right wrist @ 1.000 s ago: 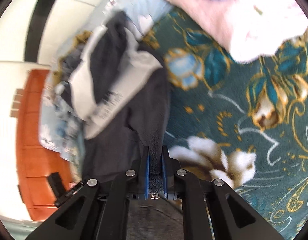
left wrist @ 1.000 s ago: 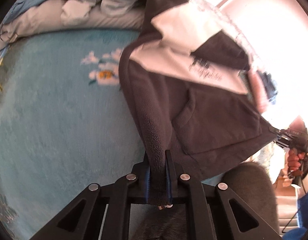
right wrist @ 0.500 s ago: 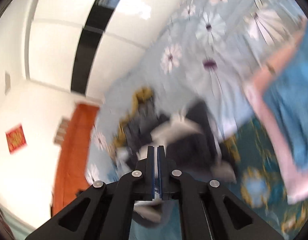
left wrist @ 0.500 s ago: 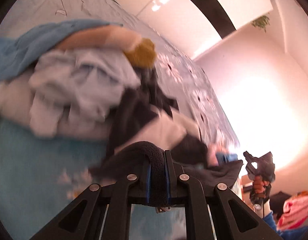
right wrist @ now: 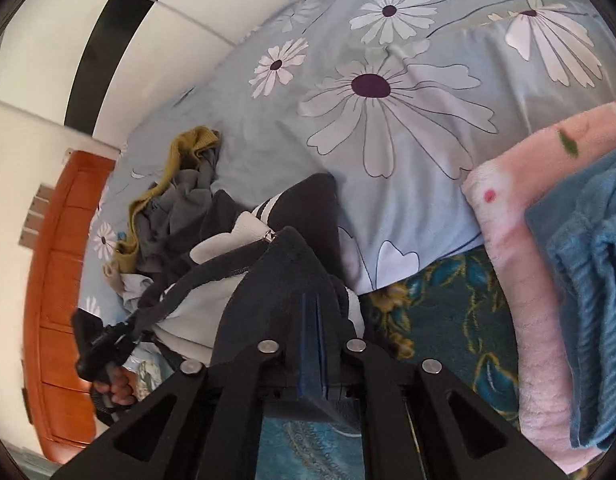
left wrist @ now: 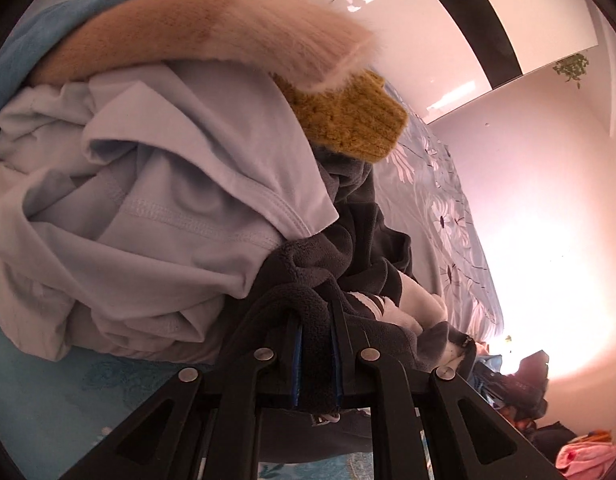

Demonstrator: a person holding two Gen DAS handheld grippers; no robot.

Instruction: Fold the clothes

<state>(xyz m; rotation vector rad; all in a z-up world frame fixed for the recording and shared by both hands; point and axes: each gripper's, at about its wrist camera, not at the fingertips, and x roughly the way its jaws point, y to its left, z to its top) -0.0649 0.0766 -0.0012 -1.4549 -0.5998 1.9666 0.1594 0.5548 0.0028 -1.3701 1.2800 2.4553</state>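
Dark fleece garment pinched in both downward-tilted grippers, left gripper and right gripper.

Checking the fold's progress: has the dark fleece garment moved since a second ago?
Yes. The dark fleece garment, then hanging spread above the blue mat, now lies bunched against the clothes pile, pinched in the left tool.

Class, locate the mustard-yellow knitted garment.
In the left wrist view the mustard knit sits upper centre, under the fuzzy peach garment, beside the pale blue shirt.
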